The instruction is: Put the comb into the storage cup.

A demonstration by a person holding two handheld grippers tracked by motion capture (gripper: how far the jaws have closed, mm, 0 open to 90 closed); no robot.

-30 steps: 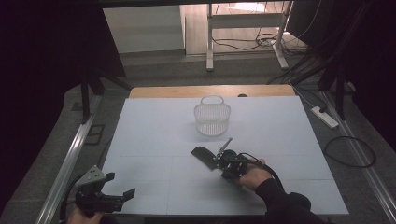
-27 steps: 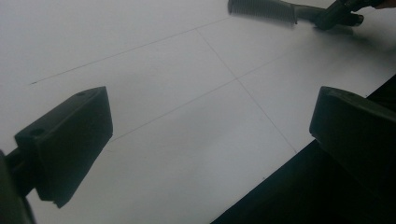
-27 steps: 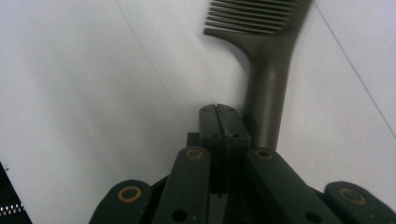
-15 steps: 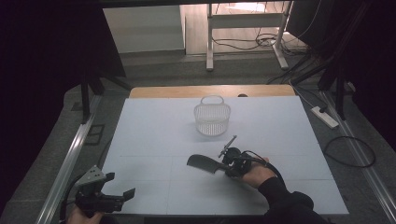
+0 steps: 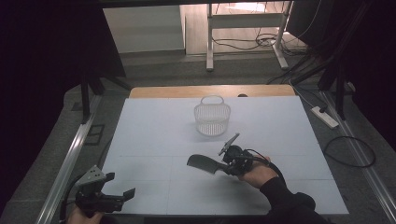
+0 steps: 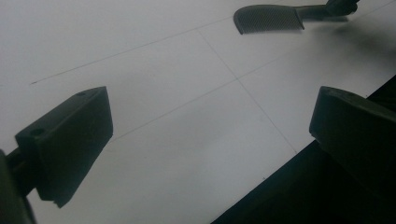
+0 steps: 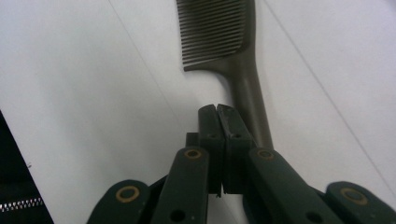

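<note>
left tongs [image 5: 122, 193]: black, blocky square-ended jaws, grey three-cornered plate on top | right tongs [image 7: 218, 114]: black, flat link arms with brass-coloured pivot pins, black cable trailing | person: dark long sleeve [image 5: 289, 205] on the right arm

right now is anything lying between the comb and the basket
Nothing visible does. The comb lies at the right hand-held gripper, nearer the person than the basket, and the white table between the two is bare. The left hand-held gripper sits off at the near left corner.
</note>
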